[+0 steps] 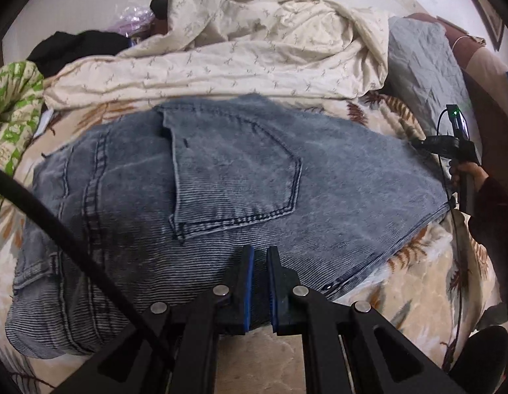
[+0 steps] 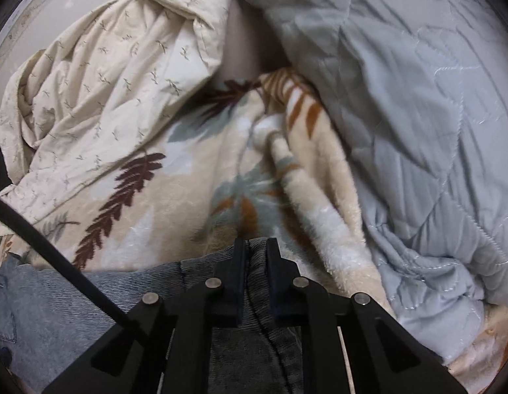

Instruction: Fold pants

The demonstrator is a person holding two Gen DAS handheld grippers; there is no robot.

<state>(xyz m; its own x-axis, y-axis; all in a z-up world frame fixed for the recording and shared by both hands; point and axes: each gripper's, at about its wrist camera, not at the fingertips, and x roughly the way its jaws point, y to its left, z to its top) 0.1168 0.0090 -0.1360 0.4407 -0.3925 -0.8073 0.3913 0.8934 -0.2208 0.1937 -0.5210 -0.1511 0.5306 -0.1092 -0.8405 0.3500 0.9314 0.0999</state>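
Blue denim pants (image 1: 221,180) lie folded on the leaf-print blanket (image 1: 418,279), back pocket up. My left gripper (image 1: 260,252) hovers at the near edge of the pants, jaws a narrow gap apart, with denim between or below the pads; whether it grips is unclear. My right gripper (image 2: 255,246) is closed on the far edge of the pants (image 2: 57,312); denim runs between its jaws. The right gripper also shows in the left wrist view (image 1: 451,147) at the pants' right corner, held by a hand.
A crumpled cream duvet (image 1: 237,49) lies behind the pants. A grey quilted cover (image 2: 401,131) is at the right. Green-print fabric (image 1: 14,105) and black clothing (image 1: 76,46) sit at the left. A black cable (image 1: 73,246) crosses the left view.
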